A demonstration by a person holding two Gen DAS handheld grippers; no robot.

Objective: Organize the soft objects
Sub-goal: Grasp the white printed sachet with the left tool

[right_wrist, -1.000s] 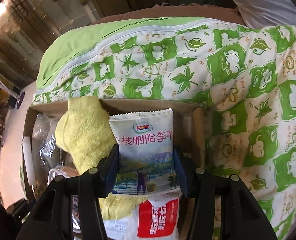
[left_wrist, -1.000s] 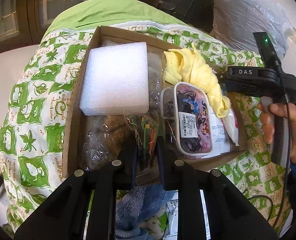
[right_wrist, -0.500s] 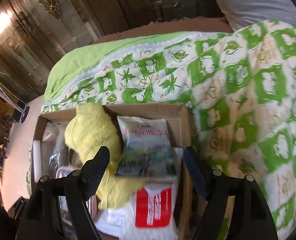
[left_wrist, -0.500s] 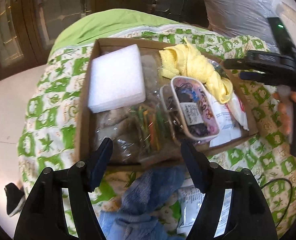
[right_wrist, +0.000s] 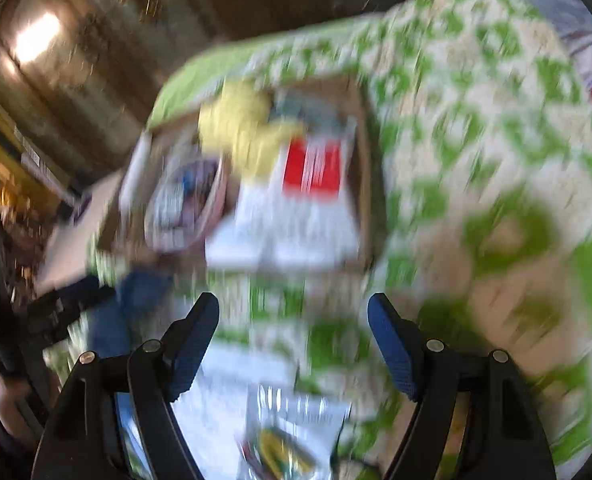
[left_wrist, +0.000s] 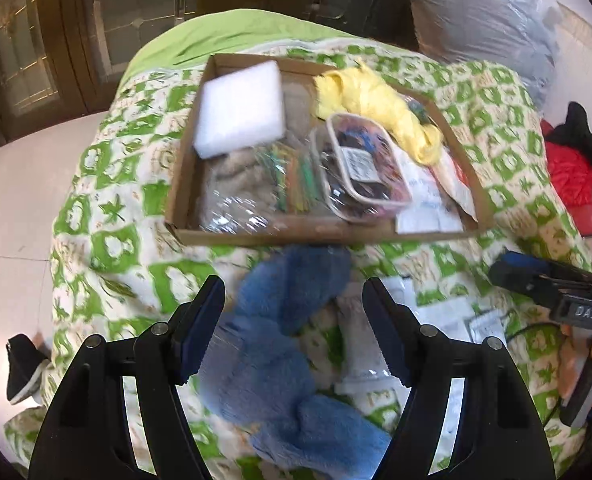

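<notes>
Right wrist view: cardboard box [right_wrist: 366, 184] motion-blurred.

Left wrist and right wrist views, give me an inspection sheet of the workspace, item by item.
Surface: green and white patterned quilt covering a bed.
Job's things: cardboard box on the quilt, holding a white foam block, yellow cloth, clear tub and packets; blue towel on the quilt outside the box.
Clutter: loose white packets beside the towel, another packet near the right fingers.
Grippers: left gripper open above the towel, nothing held; right gripper open, empty, view blurred.
Cables: one dark cable by the right gripper's handle.
Surroundings: grey plastic bag, red fabric, wooden cabinets, black shoe on the floor.
</notes>
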